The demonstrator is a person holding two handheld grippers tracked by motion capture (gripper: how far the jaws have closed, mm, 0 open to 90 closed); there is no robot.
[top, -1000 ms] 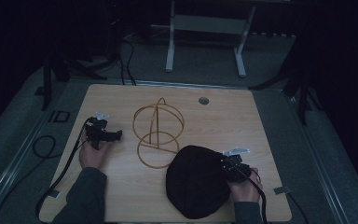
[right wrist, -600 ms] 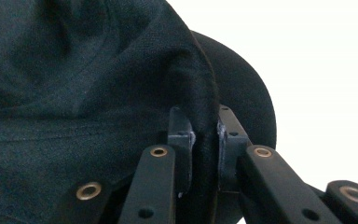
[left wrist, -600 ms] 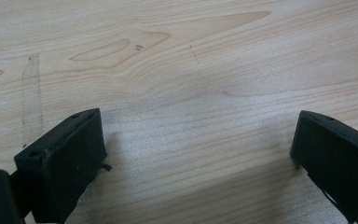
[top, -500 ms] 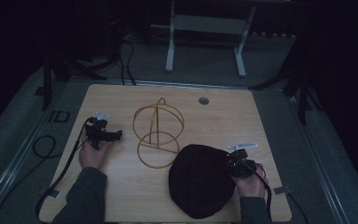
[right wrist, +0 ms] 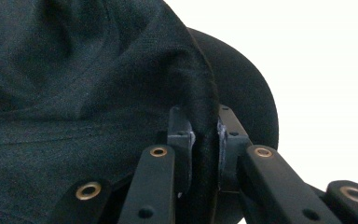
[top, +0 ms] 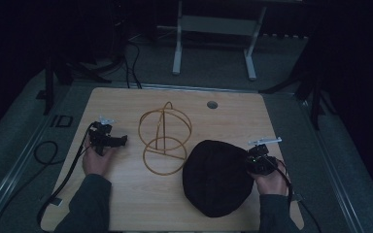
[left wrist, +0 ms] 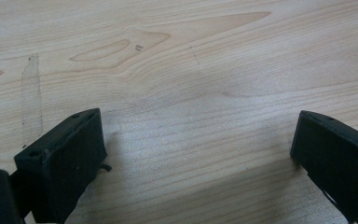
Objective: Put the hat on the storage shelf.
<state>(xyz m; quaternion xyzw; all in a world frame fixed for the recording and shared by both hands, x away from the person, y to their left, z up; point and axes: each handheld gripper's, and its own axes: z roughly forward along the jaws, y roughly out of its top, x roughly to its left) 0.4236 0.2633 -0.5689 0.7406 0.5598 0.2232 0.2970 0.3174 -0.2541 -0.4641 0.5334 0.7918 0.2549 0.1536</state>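
Note:
A black fabric hat [top: 217, 177] lies at the front right of the wooden table [top: 233, 116]. My right gripper [top: 252, 162] is shut on the hat's right edge. In the right gripper view its jaws pinch a fold of the dark cloth [right wrist: 204, 140], with the hat [right wrist: 74, 93] spreading to the left. A gold wire stand [top: 165, 138], two rings on a post, rests at the table's middle. My left gripper [top: 121, 141] sits at the left, held low over the wood, pointing towards the stand. Its black fingers [left wrist: 65, 158] stand wide apart with only bare table [left wrist: 191, 93] between them.
A small round hole [top: 212, 104] marks the table's far side. Cables [top: 53, 155] trail off the left edge onto the floor. A white metal frame [top: 213, 29] stands beyond the table. Dark floor surrounds the tabletop.
My right gripper has drawn the hat's edge to the right and lifted it a little, and the hat has shifted with it. The left gripper has kept still.

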